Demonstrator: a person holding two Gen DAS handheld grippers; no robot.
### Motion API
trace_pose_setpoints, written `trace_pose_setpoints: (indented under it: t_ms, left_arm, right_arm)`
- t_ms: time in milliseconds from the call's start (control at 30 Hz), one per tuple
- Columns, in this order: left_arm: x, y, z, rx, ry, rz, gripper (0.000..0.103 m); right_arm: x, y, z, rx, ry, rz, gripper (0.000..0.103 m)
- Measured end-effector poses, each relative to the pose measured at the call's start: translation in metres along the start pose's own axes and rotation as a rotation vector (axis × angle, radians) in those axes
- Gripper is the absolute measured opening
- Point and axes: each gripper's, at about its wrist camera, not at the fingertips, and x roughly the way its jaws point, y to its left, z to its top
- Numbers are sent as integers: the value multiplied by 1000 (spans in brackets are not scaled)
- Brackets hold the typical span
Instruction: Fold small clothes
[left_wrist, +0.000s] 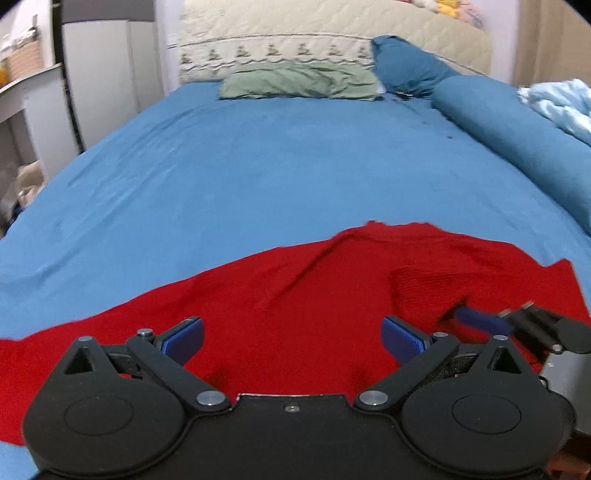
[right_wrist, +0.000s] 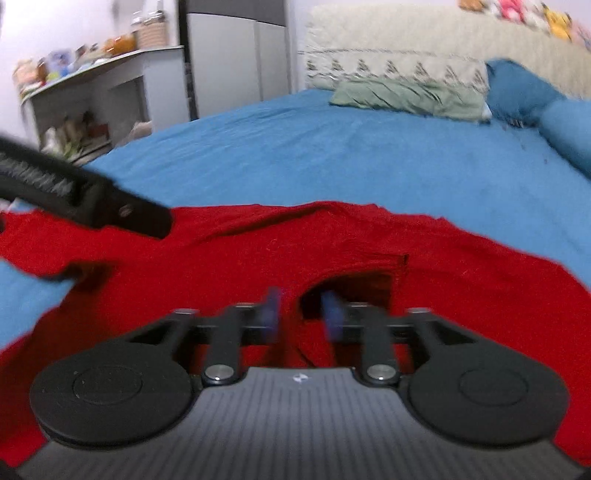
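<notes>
A red knitted garment lies spread across the near part of a bed covered by a blue sheet, its cloth rumpled by a few long creases and reaching from the near left edge to the near right. In the right wrist view the same garment shows an opening with a darker inside, perhaps a neckline or a pocket, just beyond the right gripper's blue pads; which it is cannot be told. The left gripper hangs low over the near middle of the garment with its blue pads spread wide apart and nothing between them but the red knit below; whether the pads touch the cloth is not clear. The right gripper is blurred in its own view, its jaws parted with a clear gap and no cloth pinched between them; it hangs above the garment near the dark opening. In the left wrist view the right gripper enters from the right edge, just beside the left one, pointing leftward over the garment's right part. In the right wrist view the left gripper crosses the left side as a dark bar above the garment's left portion. At the far end of the bed lie a green pillow, a dark blue pillow and a blue bolster along the right side, before a cream quilted headboard. A white shelf unit stands off the bed's left side.
</notes>
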Motion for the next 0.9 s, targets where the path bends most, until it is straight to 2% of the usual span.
trace_pose_setpoints:
  t_ms: [67,133,233,300,367,400,467,500,533,567,633,767,833,900]
  left_arm:
    - [-6,-13,-2,50,-14,-29,103]
    - [-4,-34,0,126,-18,-72,103]
    - [9,-66,-5,226,-5,-117,102]
    - [26,-87,-10,290,9,-125,92]
    - [46,-101,-13,333,33,-124,73]
    - [55,-104,-14,341,35,-119,67]
    - [70,-104,-15,322,38,-109,46]
    - [76,-102,-14,299,40,-113,42]
    - [81,-99,-12,272,43,-121,32]
    - [83,-94,-10,239,41,-125,17]
    - [81,-82,-9,172,33,-112,7]
    - [76,-51,-15,12,18,-140,13]
    - [79,-46,-17,-21,21,-160,13]
    - [81,-44,-19,-37,17,-176,18]
  right_arm:
    - [-17,-8,-3,-57,-19,-16,91]
    - [-38,-18,-7,-97,-16,-42,91]
    - [-66,-44,-17,-81,11,-108,93]
    - [-85,-65,-27,-32,26,-158,94]
    - [-101,-82,-37,27,46,-198,94]
    - [-108,-89,-41,57,53,-212,94]
    - [-121,-105,-50,127,56,-230,96]
    - [-127,-111,-54,157,51,-236,99]
    - [-132,-117,-58,183,46,-246,100]
    - [-135,-122,-62,203,40,-262,100]
    - [-139,-131,-70,233,39,-301,100]
    - [-144,-148,-82,324,35,-326,100]
    - [-146,-155,-87,369,35,-321,100]
    - [-148,-161,-90,396,42,-324,100]
